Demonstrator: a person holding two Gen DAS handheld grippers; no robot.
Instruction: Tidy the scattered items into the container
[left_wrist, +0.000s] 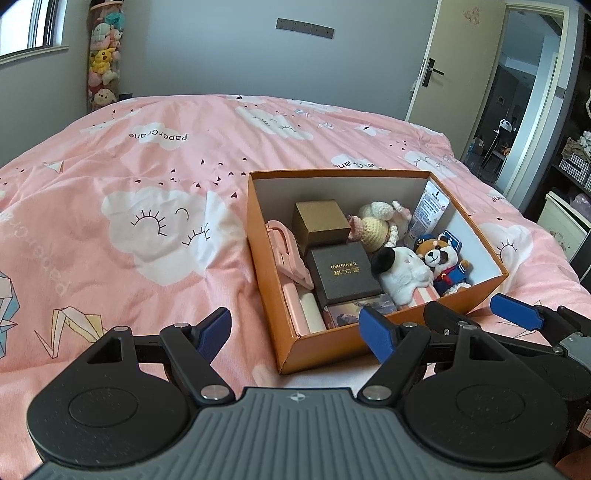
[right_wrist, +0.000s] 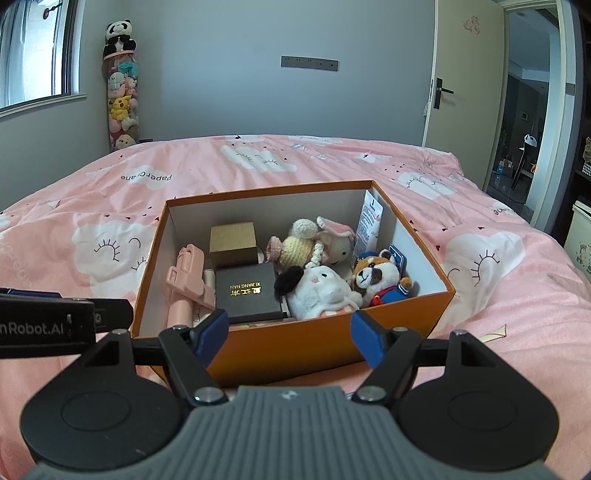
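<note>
An orange box (left_wrist: 325, 350) (right_wrist: 280, 347) stands on the pink bedspread, filled with items. Inside lie a dark gift box (left_wrist: 341, 273) (right_wrist: 249, 291), a tan box (left_wrist: 320, 221) (right_wrist: 232, 240), a white plush (left_wrist: 400, 269) (right_wrist: 321, 291), a bear in a blue suit (left_wrist: 443, 258) (right_wrist: 380, 277), a crocheted doll (left_wrist: 376, 225) (right_wrist: 295, 247), a pink holder (left_wrist: 284, 254) (right_wrist: 188, 273) and a white tube (left_wrist: 430, 206) (right_wrist: 369, 221). My left gripper (left_wrist: 295, 332) hangs open and empty before the box's near left corner. My right gripper (right_wrist: 288, 336) (left_wrist: 458, 317) is open and empty in front of the near wall.
The pink bedspread (left_wrist: 129, 221) (right_wrist: 517, 280) spreads left and behind the box. A column of plush toys (left_wrist: 103, 62) (right_wrist: 122, 99) stands in the far corner. A door (left_wrist: 461, 74) (right_wrist: 465, 81) stands open at right, with shelves (left_wrist: 576, 166) beyond the bed's edge.
</note>
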